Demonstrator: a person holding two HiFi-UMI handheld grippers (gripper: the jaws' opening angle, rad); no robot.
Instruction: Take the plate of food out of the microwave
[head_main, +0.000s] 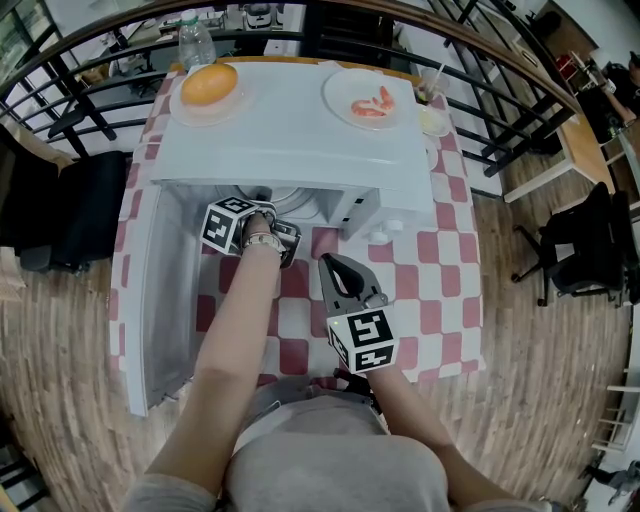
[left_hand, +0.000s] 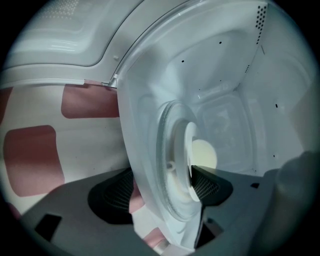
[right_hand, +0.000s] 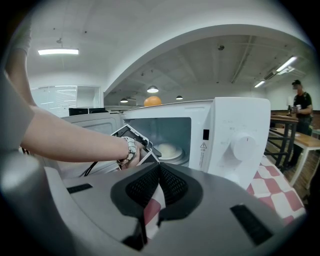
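The white microwave (head_main: 300, 140) stands on the checkered table with its door (head_main: 150, 300) swung open to the left. Inside, a white plate (left_hand: 190, 160) with a pale round food (left_hand: 204, 154) rests on the glass turntable (left_hand: 167, 165); the right gripper view also shows the plate (right_hand: 170, 150). My left gripper (left_hand: 160, 192) reaches into the opening (head_main: 262, 208), open, with its jaws on either side of the plate's and turntable's rim. My right gripper (head_main: 328, 262) hovers over the table before the microwave, shut (right_hand: 160, 167) with nothing in it.
On the microwave's top sit a plate with an orange bun (head_main: 208, 88) and a plate of shrimp (head_main: 370, 100). A bottle (head_main: 195, 40) and a cup (head_main: 430, 95) stand behind. A person (right_hand: 300, 105) stands far right. Railings surround the table.
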